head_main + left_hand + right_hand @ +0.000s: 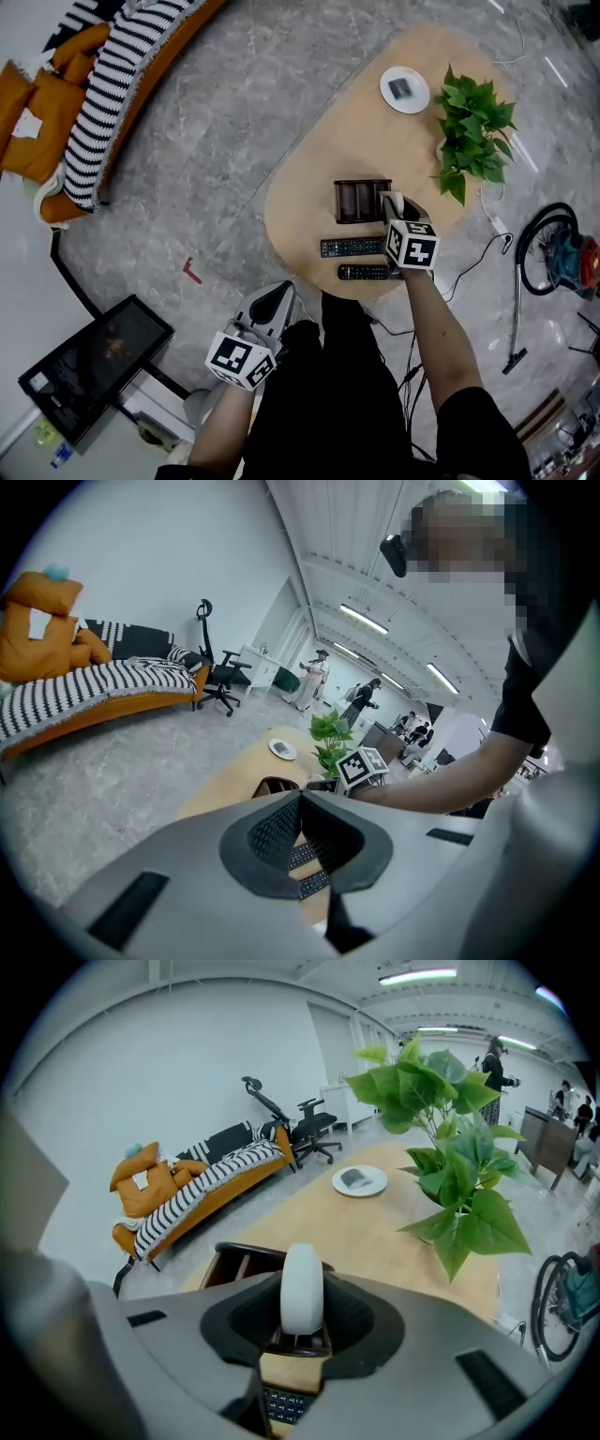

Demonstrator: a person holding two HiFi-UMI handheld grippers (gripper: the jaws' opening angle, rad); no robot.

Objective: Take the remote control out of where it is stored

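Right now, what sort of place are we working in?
Probably a lounge corner in an open office or lab: a sofa, a coffee table with a potted plant, and an office chair.

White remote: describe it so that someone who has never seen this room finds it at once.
On the light wooden table with the potted plant, a dark brown holder stands near the person's edge. The white remote stands upright at its right end, gripped by the right gripper. It alone is white and upright: the two black remotes lie flat before the holder.
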